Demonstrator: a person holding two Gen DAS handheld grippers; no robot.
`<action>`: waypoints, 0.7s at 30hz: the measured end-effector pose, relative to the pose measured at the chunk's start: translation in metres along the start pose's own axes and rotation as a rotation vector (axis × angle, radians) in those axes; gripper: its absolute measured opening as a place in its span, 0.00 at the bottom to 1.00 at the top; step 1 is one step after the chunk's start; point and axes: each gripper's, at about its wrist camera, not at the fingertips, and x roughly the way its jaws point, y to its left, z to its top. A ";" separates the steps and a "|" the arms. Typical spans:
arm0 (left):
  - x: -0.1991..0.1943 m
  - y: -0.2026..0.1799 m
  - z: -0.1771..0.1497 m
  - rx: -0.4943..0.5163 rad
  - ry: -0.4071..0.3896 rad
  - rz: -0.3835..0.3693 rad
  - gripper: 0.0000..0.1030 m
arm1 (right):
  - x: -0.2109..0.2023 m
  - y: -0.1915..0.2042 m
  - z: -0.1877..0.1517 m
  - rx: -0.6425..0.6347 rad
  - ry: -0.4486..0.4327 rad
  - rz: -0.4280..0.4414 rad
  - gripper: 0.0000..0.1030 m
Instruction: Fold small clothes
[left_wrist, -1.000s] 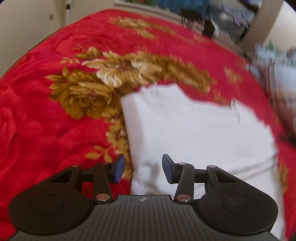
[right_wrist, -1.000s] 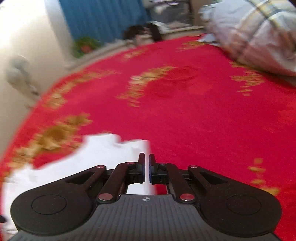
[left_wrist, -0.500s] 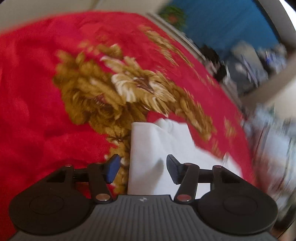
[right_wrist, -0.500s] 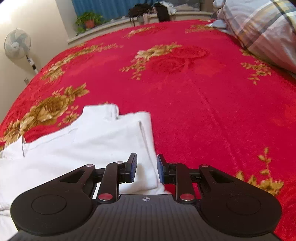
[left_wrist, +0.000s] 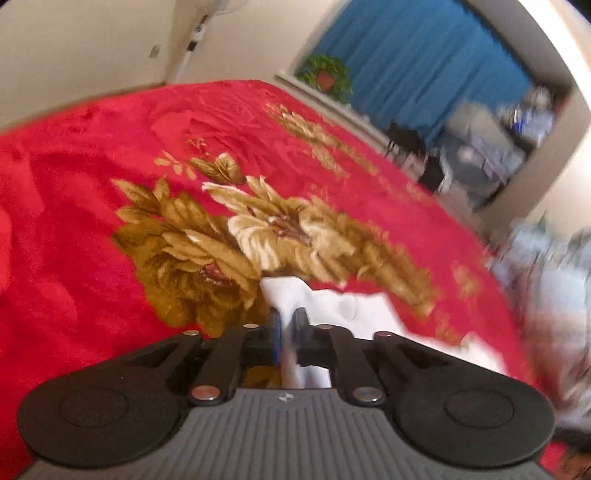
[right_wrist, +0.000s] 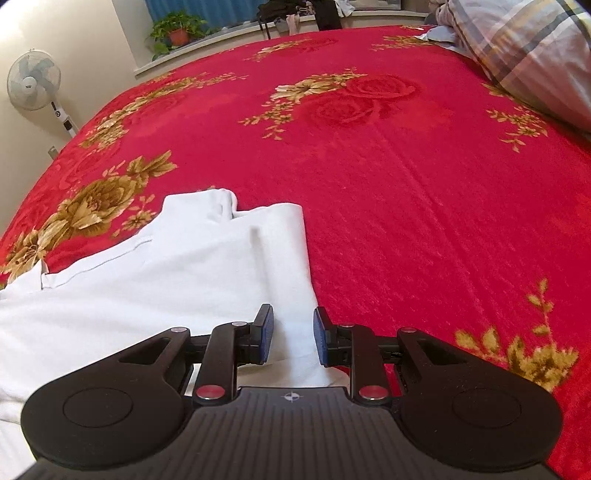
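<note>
A white garment (right_wrist: 166, 280) lies partly folded on the red flowered blanket (right_wrist: 406, 184). In the right wrist view its right-hand folded edge runs between the pads of my right gripper (right_wrist: 291, 334), which is open and does not press on it. In the left wrist view the white garment (left_wrist: 354, 310) shows as a bunched corner. My left gripper (left_wrist: 288, 328) is closing its jaws on that corner, and the blue pads pinch the cloth between them. This view is blurred at its right side.
A plaid pillow (right_wrist: 524, 55) lies at the blanket's far right. A standing fan (right_wrist: 34, 79) is by the wall on the left, and a potted plant (right_wrist: 177, 31) sits on the sill before a blue curtain (left_wrist: 424, 66). Dark clutter lies past the bed's far edge.
The left jaws went from wide apart to pinched on the garment's corner as the left view swung round. The right jaws opened from shut and sank over the garment's right edge.
</note>
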 end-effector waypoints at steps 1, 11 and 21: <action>-0.006 -0.006 0.000 0.039 -0.014 0.043 0.26 | 0.001 0.000 0.000 -0.001 0.002 -0.010 0.25; -0.027 -0.022 -0.048 0.264 0.167 0.151 0.24 | 0.007 -0.004 -0.003 -0.004 0.010 -0.052 0.25; -0.071 -0.058 -0.084 0.428 0.143 0.195 0.32 | -0.003 -0.012 -0.017 -0.025 0.012 -0.051 0.27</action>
